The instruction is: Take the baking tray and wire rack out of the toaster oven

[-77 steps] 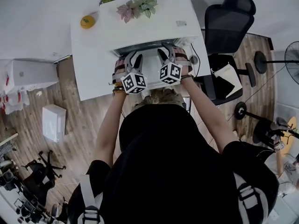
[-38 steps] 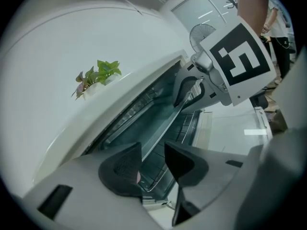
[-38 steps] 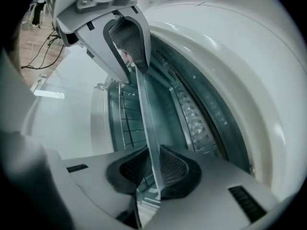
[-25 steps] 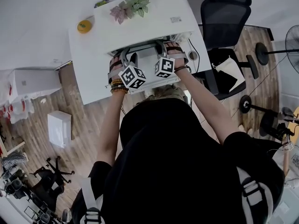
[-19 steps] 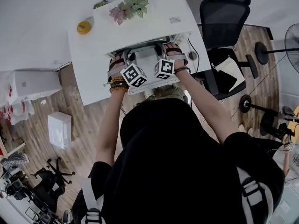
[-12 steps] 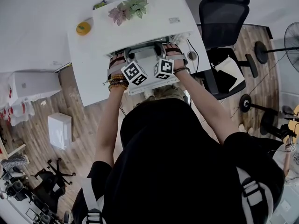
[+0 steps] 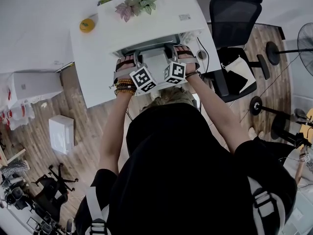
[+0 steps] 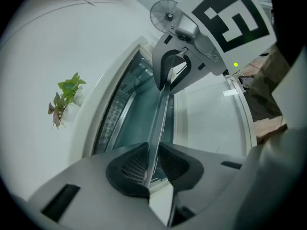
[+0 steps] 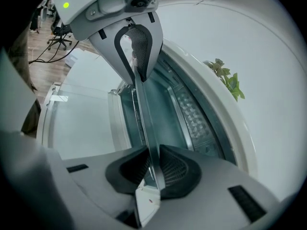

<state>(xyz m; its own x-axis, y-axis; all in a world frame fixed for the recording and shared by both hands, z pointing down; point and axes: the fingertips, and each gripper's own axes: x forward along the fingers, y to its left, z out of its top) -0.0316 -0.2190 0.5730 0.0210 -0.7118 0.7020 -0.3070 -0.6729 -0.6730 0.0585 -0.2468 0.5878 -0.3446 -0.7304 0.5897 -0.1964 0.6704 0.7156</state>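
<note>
Head view, from above: one white rectangular surface [image 7: 93, 77] bearing one white box-shaped toaster oven [image 7: 151, 23], door lowered toward the person. Also one green-and-pink potted plant [image 7: 138, 4], one round orange object [image 7: 87, 24] and one black office chair [image 7: 237, 13] alongside. Two tools, left tool [image 7: 135, 58] and right tool [image 7: 172, 52], side by side at the oven mouth. Left gripper view: jaws just now closing, pinched narrow on the front rim of one thin grey metal baking tray [image 8: 160, 114], seen edge-on and running across to the right tool [image 8: 169, 73]. Right gripper view: right tool likewise clamped narrow on that same rim [image 9: 145, 119]. Judged ready for a two-handed pull, tray not yet out. Wire rack not clearly made out.
</note>
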